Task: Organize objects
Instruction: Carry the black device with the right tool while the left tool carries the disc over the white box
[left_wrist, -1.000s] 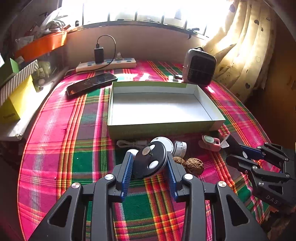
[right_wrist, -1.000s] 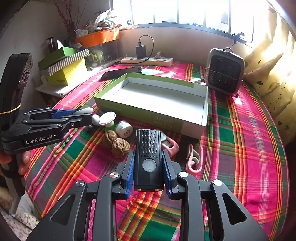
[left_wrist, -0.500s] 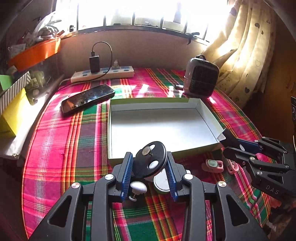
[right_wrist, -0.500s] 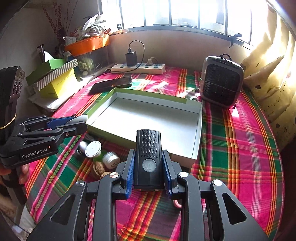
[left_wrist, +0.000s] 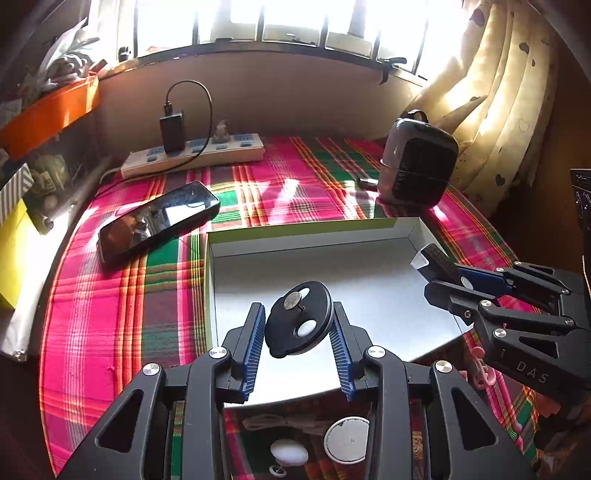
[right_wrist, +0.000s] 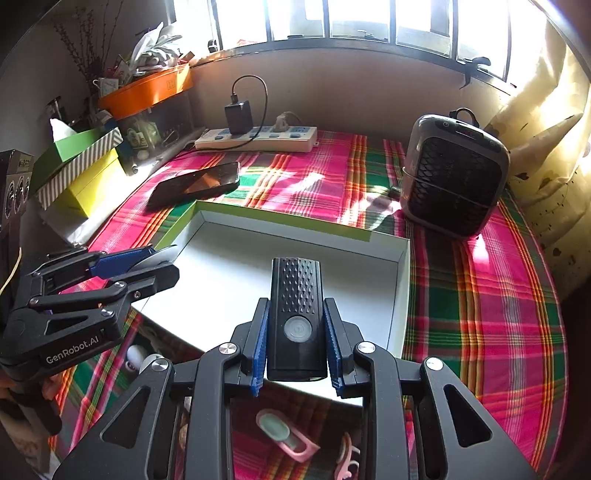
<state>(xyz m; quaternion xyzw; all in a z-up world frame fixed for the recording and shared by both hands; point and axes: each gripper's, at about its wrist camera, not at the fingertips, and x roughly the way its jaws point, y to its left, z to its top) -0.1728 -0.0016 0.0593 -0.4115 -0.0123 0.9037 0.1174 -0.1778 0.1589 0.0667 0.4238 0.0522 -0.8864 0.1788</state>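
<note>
Left wrist view. Left tool (left_wrist: 298, 338) pinches a round black disc (left_wrist: 300, 319) edge-on between its blue pads; the disc carries a metal stud and a white spot on its face. It is held in the air above the near part of the empty white tray (left_wrist: 369, 284), which sits on the plaid tabletop (left_wrist: 122, 295). Right tool (left_wrist: 443, 271) enters from the right, above the tray's right side, carrying a black flashlight (left_wrist: 437, 260) seen end-on. Below the left tool, on the cloth in front of the tray: a white cap (left_wrist: 346, 439) and a white knob (left_wrist: 289, 453). A phone (left_wrist: 159, 221), power strip (left_wrist: 192, 157) and small heater (left_wrist: 419, 162) lie beyond the tray.

Right wrist view. Right tool (right_wrist: 297, 345) is clamped on the flashlight (right_wrist: 297, 314), long axis pointing forward, button face up, above the tray's (right_wrist: 236, 280) near edge. Left tool (right_wrist: 155, 264) is at left, above the tray's left side; how its fingers stand does not show from this angle. Pink clips (right_wrist: 286, 437) remain on the cloth in front of the tray.

Judgement: step in hand is depositing both items in the tray. Lower each until close to the tray floor before letting go; the disc may roll if dropped on its edge, so tilt it flat first. Set them down well apart, leaving room for the remaining items.
</note>
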